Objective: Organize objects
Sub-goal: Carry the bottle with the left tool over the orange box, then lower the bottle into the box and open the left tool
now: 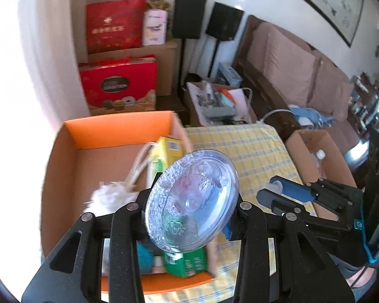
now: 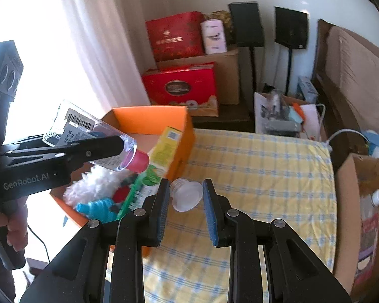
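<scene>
Holding a clear bottle (image 2: 93,139) with a pink cap, the left gripper (image 1: 192,202) is clamped on it right above the orange box (image 1: 118,128), long axis tilted, cap end pointing down toward the stuff inside. The right gripper (image 2: 185,197) has its jaws apart around a small translucent cap (image 2: 187,194) over the checkered worktop (image 2: 265,166); can't tell if the pads touch it. Left one's nearer the box, so I'd guess the bottle drops in.

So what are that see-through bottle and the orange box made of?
Bottle: looks like clear glossy plastic, since the box shows through its base; glass can't be excluded. Box: probably cardboard, with a matte orange face and plain brown floor.
</scene>
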`<state>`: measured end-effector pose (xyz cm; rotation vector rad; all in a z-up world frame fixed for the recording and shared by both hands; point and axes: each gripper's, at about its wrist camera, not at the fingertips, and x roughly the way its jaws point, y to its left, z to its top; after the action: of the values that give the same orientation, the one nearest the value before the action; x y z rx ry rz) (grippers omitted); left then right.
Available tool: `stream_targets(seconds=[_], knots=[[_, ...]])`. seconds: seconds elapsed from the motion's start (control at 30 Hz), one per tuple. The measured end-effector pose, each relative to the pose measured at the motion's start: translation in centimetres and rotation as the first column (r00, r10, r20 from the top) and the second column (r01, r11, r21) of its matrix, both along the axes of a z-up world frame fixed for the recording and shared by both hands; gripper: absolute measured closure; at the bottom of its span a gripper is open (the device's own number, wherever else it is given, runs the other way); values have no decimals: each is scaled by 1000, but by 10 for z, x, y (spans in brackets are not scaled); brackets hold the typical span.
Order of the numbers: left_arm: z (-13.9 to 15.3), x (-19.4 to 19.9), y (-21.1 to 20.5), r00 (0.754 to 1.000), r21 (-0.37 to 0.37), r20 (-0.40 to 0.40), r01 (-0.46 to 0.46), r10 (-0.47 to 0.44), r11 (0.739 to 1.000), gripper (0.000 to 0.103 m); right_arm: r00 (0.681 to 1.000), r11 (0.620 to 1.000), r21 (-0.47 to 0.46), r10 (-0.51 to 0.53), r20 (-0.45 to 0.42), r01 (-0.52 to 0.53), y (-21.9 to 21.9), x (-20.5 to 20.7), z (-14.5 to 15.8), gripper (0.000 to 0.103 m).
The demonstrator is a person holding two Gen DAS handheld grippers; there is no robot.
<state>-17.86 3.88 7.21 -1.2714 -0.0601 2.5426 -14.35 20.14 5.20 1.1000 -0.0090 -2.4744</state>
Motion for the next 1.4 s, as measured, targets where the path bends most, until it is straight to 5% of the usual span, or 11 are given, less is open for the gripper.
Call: stream_targets(seconds=[0.53,1.1,1.4], knots=[[-46,-46,-102,986,-63,19,-162,163,985,68,988,990,8,142,67,-142,-97,-32,-24,77],[-111,-120,-112,978,-155,68,-186,198,970,68,972,979,57,187,139,-197,-149,-80,-63,77],[-125,-118,-114,977,-174,105,-164,184,971,66,970,978,62,186,156,-198,-150,-88,-70,77]])
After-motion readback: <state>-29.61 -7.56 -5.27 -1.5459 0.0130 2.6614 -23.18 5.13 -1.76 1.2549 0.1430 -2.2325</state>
